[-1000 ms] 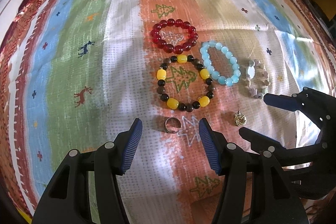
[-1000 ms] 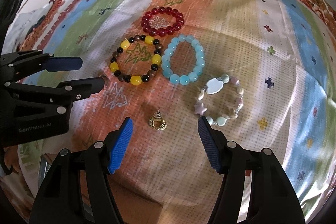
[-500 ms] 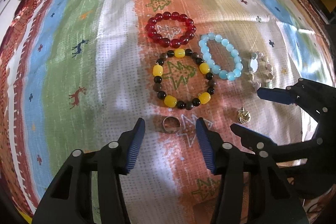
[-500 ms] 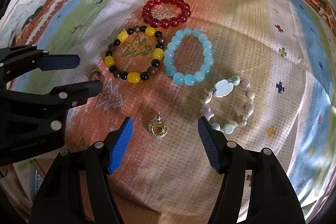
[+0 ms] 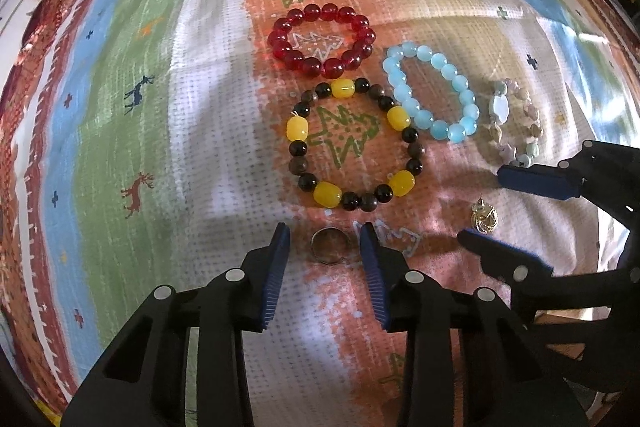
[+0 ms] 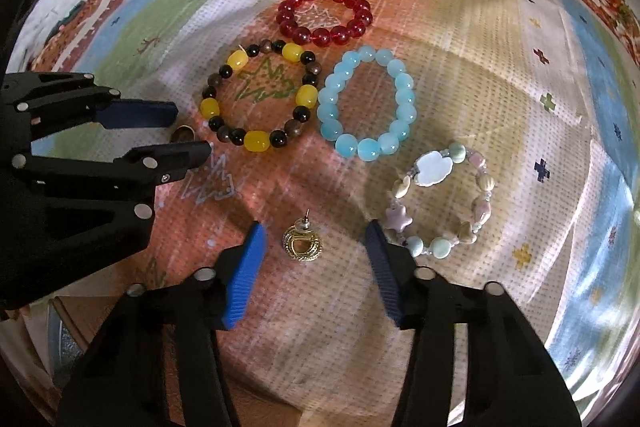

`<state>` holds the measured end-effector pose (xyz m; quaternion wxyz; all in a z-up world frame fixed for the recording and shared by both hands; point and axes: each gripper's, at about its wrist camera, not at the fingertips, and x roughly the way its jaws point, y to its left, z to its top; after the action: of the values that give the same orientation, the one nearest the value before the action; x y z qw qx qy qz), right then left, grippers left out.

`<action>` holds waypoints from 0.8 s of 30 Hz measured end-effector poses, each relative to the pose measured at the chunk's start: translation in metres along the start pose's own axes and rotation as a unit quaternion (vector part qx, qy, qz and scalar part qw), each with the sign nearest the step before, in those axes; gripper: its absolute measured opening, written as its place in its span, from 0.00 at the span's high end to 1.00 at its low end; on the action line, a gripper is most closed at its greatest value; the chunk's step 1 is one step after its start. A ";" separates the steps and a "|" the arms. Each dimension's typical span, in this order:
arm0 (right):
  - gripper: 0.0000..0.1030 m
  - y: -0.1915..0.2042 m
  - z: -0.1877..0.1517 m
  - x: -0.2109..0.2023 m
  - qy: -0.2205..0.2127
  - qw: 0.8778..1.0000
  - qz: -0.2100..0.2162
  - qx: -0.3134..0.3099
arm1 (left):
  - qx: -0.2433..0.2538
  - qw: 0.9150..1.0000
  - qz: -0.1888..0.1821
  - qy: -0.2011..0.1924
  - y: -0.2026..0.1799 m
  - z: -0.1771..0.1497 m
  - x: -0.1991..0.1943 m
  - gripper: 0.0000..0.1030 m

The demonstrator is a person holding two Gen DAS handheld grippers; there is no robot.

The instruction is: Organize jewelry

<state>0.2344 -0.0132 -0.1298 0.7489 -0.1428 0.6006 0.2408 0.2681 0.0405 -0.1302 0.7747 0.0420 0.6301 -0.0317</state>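
Observation:
A silver ring (image 5: 329, 247) lies on the patterned cloth between the open fingers of my left gripper (image 5: 325, 247); it peeks out in the right wrist view (image 6: 183, 135) too. A gold earring (image 6: 303, 245) lies between the open fingers of my right gripper (image 6: 316, 243), nearer the left finger, and shows in the left wrist view (image 5: 485, 219). Beyond lie a red bead bracelet (image 5: 322, 39), a yellow-and-black bracelet (image 5: 352, 143), a light-blue bracelet (image 5: 434, 91) and a pastel charm bracelet (image 6: 440, 199).
The striped cloth (image 5: 120, 107) with trees and deer covers the whole surface. The cloth's front edge and a bare brown surface (image 6: 120, 307) show below the right gripper. The two grippers stand side by side, close together.
Both grippers have moved forward and down, so the ring now sits between the left fingers and the earring between the right fingers. The left jaws have narrowed somewhat.

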 end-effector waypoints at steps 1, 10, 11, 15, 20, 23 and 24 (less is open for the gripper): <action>0.59 0.000 0.000 0.000 0.000 1.000 -0.002 0.000 | 0.001 1.000 0.002 0.000 -0.001 0.000 0.000 0.67; 0.83 0.007 -0.002 -0.001 0.001 1.000 0.003 -0.015 | 0.011 1.000 -0.003 -0.003 -0.006 -0.004 -0.001 0.81; 0.83 0.008 -0.002 -0.001 0.001 1.000 0.002 -0.016 | 0.012 1.000 -0.004 -0.003 -0.008 -0.005 -0.001 0.81; 0.84 0.009 -0.003 -0.002 0.000 1.000 0.004 -0.017 | 0.013 1.000 -0.009 -0.004 -0.009 -0.006 -0.004 0.81; 0.84 0.009 -0.005 -0.006 -0.002 1.000 0.008 -0.018 | 0.009 1.000 -0.013 -0.011 -0.004 -0.004 -0.011 0.81; 0.84 0.010 -0.005 -0.009 -0.006 1.000 0.011 -0.018 | 0.005 1.000 -0.016 -0.018 0.000 -0.002 -0.017 0.81; 0.84 0.010 -0.004 -0.010 -0.007 1.000 0.011 -0.018 | 0.003 1.000 -0.017 -0.019 0.001 -0.001 -0.019 0.81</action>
<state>0.2238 -0.0085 -0.1205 0.7477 -0.1481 0.5926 0.2606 0.2638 0.0417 -0.1120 0.7859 0.0335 0.6156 -0.0477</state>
